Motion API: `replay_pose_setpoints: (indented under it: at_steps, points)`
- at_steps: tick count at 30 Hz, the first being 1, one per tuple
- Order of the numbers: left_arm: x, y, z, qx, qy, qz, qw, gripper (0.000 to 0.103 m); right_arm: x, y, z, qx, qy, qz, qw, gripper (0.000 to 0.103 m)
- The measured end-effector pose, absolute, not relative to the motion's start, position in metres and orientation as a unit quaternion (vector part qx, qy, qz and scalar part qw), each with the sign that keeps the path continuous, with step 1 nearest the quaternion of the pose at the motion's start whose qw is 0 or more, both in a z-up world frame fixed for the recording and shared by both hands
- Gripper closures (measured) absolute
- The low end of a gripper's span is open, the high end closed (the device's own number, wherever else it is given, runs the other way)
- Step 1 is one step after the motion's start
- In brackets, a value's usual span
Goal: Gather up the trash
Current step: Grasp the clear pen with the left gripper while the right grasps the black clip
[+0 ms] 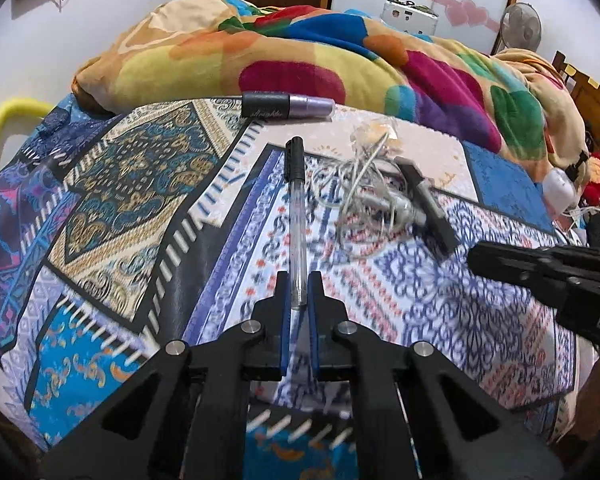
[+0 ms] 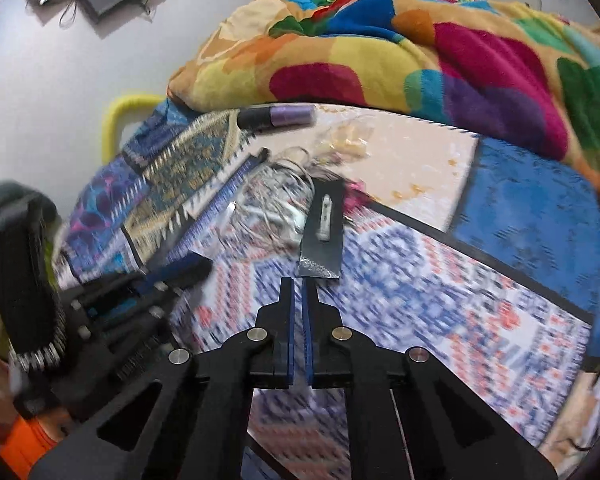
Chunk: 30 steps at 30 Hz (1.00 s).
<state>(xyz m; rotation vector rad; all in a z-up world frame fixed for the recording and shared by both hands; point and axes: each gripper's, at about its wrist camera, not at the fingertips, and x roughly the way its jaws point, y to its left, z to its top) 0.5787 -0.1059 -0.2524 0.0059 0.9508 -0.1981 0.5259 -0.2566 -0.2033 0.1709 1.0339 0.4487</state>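
Patterned bedsheet [image 1: 132,216], printed in blue, cream and gold patchwork motifs, covers the flat bed under both tools, and a plush blanket [image 1: 300,60] with bold coloured blobs is heaped at its far side. At the left gripper [image 1: 299,280], the blue-padded black jaws are pressed in on the near end of a slim clear-barrelled pen [image 1: 298,216], whose black cap points straight away from the tool. Just to the right of the pen lies a loose tangle of thin white cable [image 1: 356,200], and touching its right edge is a flat black card [image 1: 428,208] with a small white piece on it. Beyond the pen's cap sits a squat cylinder with a black cap and a lilac body [image 1: 288,105], lying on its side, with crinkled clear wrapper [image 1: 374,132] near it. The right gripper [image 2: 298,280] has its jaws pressed together on nothing, tips just short of the near corner of the black card.
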Motion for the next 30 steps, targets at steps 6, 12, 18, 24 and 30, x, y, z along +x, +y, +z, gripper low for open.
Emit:
replay_pose_setpoints:
  at_steps: [6,12,18,24,30]
  points:
    - [0.549,-0.100,-0.252,0.013,0.468,-0.098,0.878,0.097,0.507,-0.278,-0.205,0.040,0.504,0.195,0.841,0.099]
    - [0.530,-0.095,-0.251,0.009,0.476,-0.105,0.873,0.096,0.525,-0.283,-0.203,0.055,0.505,0.185,0.841,0.073]
    - [0.540,-0.096,-0.251,0.012,0.477,-0.108,0.872,0.080,0.535,-0.252,-0.205,0.011,0.479,0.167,0.862,0.060]
    - [0.558,-0.103,-0.252,0.016,0.467,-0.107,0.877,0.080,0.548,-0.227,-0.213,-0.040,0.459,0.152,0.875,0.061]
    - [0.575,-0.113,-0.255,0.030,0.443,-0.086,0.892,0.079,0.554,-0.225,-0.219,-0.039,0.460,0.159,0.873,0.081]
